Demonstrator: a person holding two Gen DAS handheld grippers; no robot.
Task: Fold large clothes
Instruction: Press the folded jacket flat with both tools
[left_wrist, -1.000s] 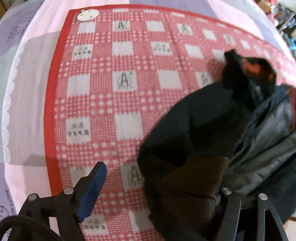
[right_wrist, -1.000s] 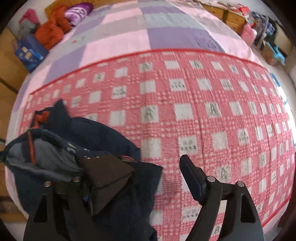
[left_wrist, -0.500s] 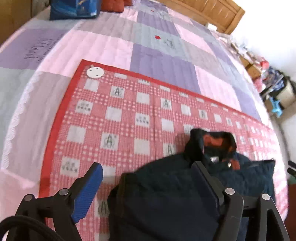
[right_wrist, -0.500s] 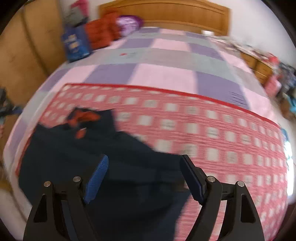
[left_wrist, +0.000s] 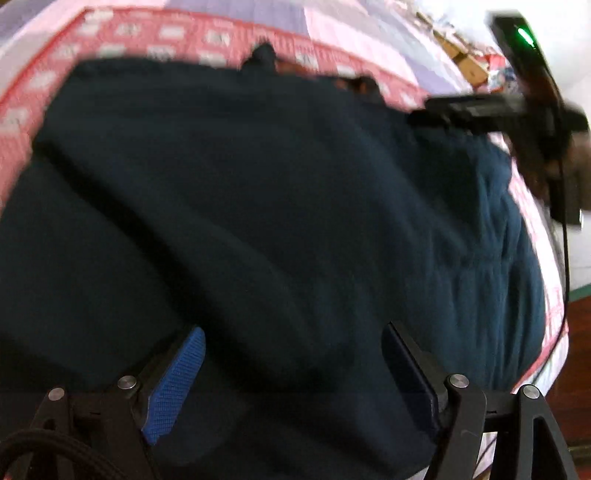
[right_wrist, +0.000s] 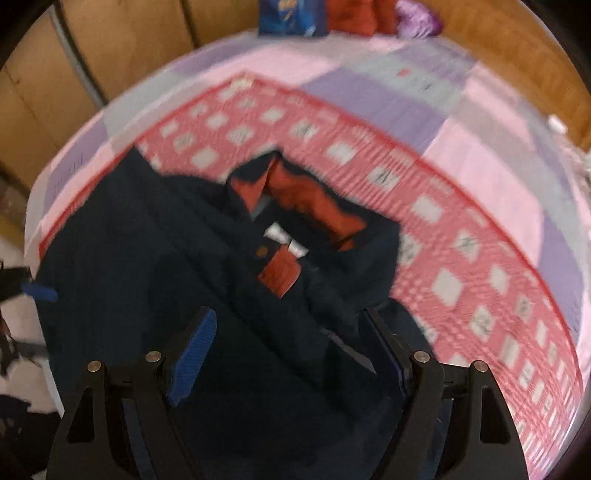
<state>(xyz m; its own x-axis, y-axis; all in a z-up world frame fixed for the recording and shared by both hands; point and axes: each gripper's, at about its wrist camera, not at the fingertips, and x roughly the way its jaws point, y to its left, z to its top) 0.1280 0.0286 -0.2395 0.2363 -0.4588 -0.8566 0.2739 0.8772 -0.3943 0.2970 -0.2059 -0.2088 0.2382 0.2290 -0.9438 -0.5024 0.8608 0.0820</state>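
A dark navy jacket (left_wrist: 258, 184) lies spread on a red checked cloth (left_wrist: 166, 33) on the bed and fills the left wrist view. My left gripper (left_wrist: 291, 354) hovers open over its near part, nothing between the pads. In the right wrist view the jacket (right_wrist: 147, 258) shows its orange-lined collar (right_wrist: 306, 192) at the far end. My right gripper (right_wrist: 288, 343) is open above the jacket's near right part, empty. The right gripper's black body (left_wrist: 524, 99) shows at the jacket's far right edge. A blue pad (right_wrist: 38, 291) of the left gripper shows at the left edge.
The red checked cloth (right_wrist: 461, 258) lies on a pink and purple quilt (right_wrist: 498, 166). A wooden headboard (right_wrist: 517, 48), a blue bag (right_wrist: 291, 16) and orange-red clothes (right_wrist: 362, 14) are at the bed's far end. Wooden panels (right_wrist: 74, 74) stand left; floor (right_wrist: 22, 369) lies below.
A second ago brown fabric of the bunched jacket covered one finger of each gripper. The jacket now lies spread out, both grippers are empty, and both have swung over its near part.
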